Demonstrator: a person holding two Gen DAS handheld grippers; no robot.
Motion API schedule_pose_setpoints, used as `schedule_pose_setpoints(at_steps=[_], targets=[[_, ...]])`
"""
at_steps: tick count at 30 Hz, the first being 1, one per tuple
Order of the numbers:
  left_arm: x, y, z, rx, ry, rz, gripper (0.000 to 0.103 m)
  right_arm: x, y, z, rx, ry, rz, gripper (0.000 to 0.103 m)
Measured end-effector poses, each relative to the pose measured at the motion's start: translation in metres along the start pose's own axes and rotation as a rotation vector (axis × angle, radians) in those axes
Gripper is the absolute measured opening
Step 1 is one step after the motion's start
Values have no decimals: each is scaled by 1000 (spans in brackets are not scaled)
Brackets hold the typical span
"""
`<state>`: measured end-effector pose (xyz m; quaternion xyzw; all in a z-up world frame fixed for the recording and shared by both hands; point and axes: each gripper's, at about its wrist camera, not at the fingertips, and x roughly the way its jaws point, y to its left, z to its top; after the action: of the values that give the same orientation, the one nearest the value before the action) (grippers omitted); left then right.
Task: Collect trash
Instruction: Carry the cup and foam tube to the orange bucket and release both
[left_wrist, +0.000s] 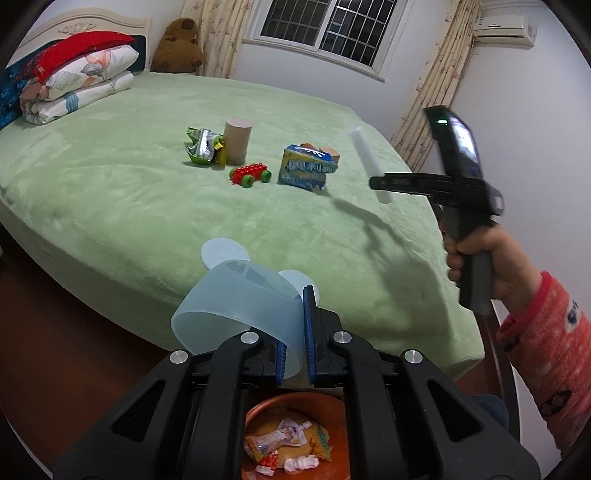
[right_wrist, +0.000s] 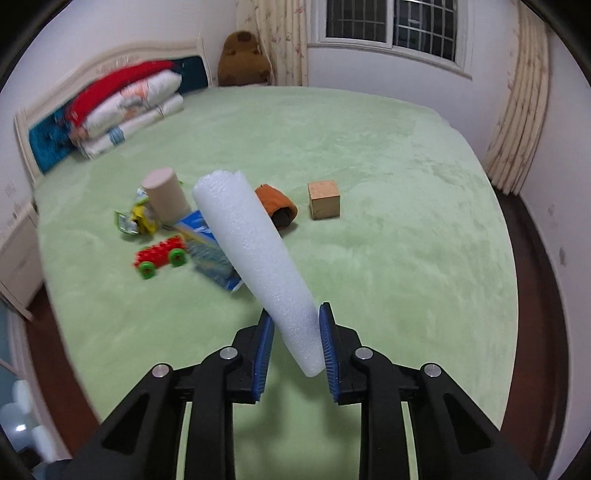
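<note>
Gripping a white foam tube (right_wrist: 258, 258) above the green bed (right_wrist: 388, 166), the right tongs (right_wrist: 295, 347) hold it w/ both blue pads on its lower end, tube slanting up-left. The left tongs (left_wrist: 293, 332) are clamped on the wall of a pale-blue cup (left_wrist: 236, 306) at the bed's near edge, over an orange bin (left_wrist: 295, 402) w/ wrappers inside.

Bed: my view is filled by a bed (left_wrist: 110, 192) under a green plush cover
Headboard: cream headboard (right_wrist: 110, 66), folded quilts (left_wrist: 74, 85) stacked against it
Window: barred window (left_wrist: 325, 26), floral curtains (right_wrist: 517, 122)
Walls: white, air conditioner (left_wrist: 506, 31) mounted high
Floor: dark reddish wood floor (left_wrist: 74, 332)
</note>
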<state>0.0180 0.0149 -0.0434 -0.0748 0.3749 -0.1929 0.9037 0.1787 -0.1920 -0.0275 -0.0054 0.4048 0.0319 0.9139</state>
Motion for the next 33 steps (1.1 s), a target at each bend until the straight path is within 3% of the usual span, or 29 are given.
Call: schedule_pose_setpoints(at_steps=[9,17,24,33], targets=[[-9,-13,-6,32,-1,15,8,-87,-19,-53,61,-62,168,25],[-8,-23,-34,86,79,3,8,-139,-8,-118,52,-43,325,25],[16,-26,-86,107,232,-9,8,-134,10,-176,57,70,412,24],[47,-18,-153,67,417,-22,8,-108,18,-240,84,237,431,24]])
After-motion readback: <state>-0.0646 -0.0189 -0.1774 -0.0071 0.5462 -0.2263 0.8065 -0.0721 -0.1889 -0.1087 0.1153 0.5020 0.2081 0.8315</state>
